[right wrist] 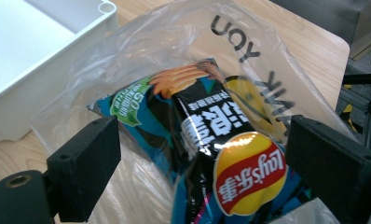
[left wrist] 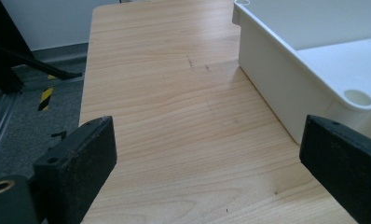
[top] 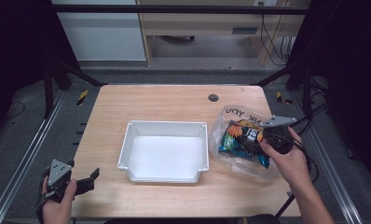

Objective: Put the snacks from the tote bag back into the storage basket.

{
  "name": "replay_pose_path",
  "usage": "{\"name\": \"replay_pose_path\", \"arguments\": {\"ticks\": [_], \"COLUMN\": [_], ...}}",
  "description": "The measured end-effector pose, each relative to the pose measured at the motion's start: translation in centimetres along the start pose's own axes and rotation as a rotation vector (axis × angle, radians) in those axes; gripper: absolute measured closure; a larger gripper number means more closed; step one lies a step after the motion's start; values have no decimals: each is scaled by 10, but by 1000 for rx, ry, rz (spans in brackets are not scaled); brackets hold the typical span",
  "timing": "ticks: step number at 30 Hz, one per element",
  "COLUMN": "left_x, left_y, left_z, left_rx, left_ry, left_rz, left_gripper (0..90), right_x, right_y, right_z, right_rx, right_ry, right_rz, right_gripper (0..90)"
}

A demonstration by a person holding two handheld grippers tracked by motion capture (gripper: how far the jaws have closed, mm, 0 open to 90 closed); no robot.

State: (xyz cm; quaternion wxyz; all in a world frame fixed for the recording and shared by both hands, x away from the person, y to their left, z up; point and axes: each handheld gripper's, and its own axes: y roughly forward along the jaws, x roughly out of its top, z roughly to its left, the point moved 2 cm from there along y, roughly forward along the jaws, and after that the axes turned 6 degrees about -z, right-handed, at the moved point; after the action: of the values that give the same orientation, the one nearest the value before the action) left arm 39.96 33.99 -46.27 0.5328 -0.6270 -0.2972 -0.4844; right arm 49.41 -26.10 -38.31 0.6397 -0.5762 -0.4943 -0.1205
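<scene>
Your right gripper [right wrist: 200, 154] hangs wide open over the chip packet [right wrist: 207, 140] inside the clear plastic bag [right wrist: 141, 56], right of the white tray [top: 165, 151]. It looks light, crinkly and slippery, so pinch film and packet edge together. The right gripper view reads the Lay's logo; the high view places your left gripper [top: 88, 179], open and empty, at the table corner
</scene>
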Motion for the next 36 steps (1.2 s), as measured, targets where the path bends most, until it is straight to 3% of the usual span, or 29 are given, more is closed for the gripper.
{"name": "replay_pose_path", "arguments": {"ticks": [5, 9, 14, 17, 21, 24, 29, 30, 31, 36], "left_x": [-4, -3, -4, -5, -5, -5, -7, -6, -5, -6], "left_y": [-7, -7, -1, 1, 3, 4, 4, 4, 5, 11], "left_z": [1, 0, -4, -7, -7, -8, -12, -12, -13, -16], "left_rx": [10, 0, -23, -30, -41, -47, -48, -51, -51, -61], "left_ry": [-32, -29, -9, -8, 4, 3, 13, 18, 20, 29], "left_rz": [1, 2, 23, 38, 48, 55, 60, 62, 58, 74], "left_gripper": [33, 33, 33, 33, 33, 33, 33, 33, 33, 33], "right_x": [4, 12, 23, 22, 20, 19, 23, 24, 24, 31], "right_y": [-3, -5, -6, -6, -7, -8, -16, -19, -19, -15], "right_z": [-5, -7, -12, -14, -13, -12, -8, -8, -8, -20], "right_rx": [36, 59, 104, 98, 127, 135, 118, 111, 111, 74], "right_ry": [11, -25, -41, -43, -54, -27, -69, -107, -107, -160], "right_rz": [-3, 49, 71, 97, 128, 145, 148, 151, 151, 160], "right_gripper": [118, 117, 117, 118, 114, 89, 99, 100, 100, 111]}}
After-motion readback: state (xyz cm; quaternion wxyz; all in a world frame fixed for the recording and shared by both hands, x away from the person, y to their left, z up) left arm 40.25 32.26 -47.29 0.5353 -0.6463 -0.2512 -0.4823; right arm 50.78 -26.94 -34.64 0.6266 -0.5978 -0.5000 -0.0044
